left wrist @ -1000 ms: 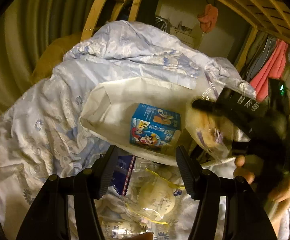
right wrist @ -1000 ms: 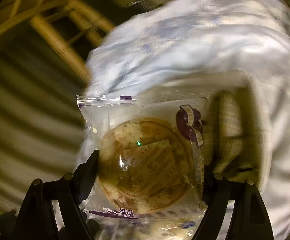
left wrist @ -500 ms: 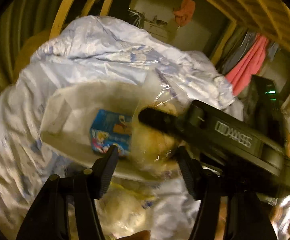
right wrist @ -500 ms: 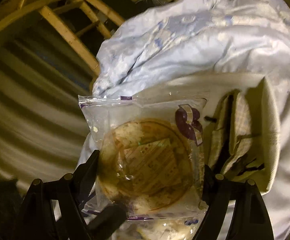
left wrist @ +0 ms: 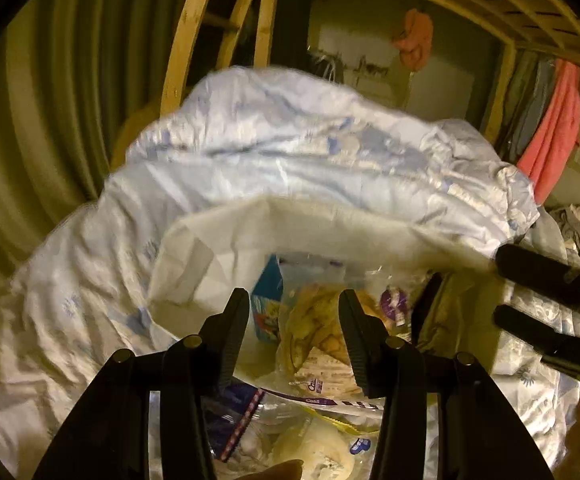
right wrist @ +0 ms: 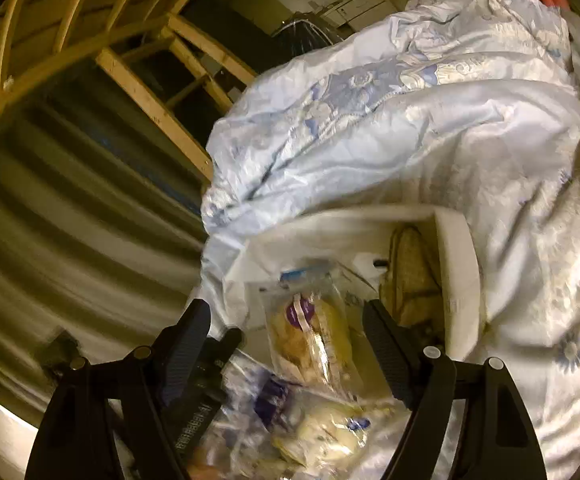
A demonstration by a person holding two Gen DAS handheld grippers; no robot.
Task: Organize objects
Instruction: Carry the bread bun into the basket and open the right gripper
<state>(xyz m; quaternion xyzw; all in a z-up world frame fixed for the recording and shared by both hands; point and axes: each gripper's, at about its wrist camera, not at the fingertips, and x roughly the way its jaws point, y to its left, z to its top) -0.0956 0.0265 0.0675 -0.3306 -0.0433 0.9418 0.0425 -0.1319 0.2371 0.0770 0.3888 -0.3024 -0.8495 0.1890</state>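
Observation:
A white paper bag (left wrist: 210, 252) lies open on the bed. Inside it are a blue carton (left wrist: 266, 308) and a clear packet with a round pastry (left wrist: 321, 340), which also shows in the right wrist view (right wrist: 309, 336). My left gripper (left wrist: 293, 332) is open and empty, just in front of the bag's mouth. My right gripper (right wrist: 286, 340) is open and empty above the bag (right wrist: 457, 280); it shows at the right of the left wrist view (left wrist: 545, 304). More wrapped snacks (left wrist: 309, 440) lie below the bag, also in the right wrist view (right wrist: 321, 428).
A rumpled white and blue duvet (left wrist: 290, 152) covers the bed behind the bag. A wooden bed frame (left wrist: 186, 40) and a corrugated wall (left wrist: 42, 120) stand at the left. Clothes (left wrist: 553, 128) hang at the right.
My right gripper has opened and let the pastry packet go into the bag, then drawn back. The left gripper has moved closer to the bag.

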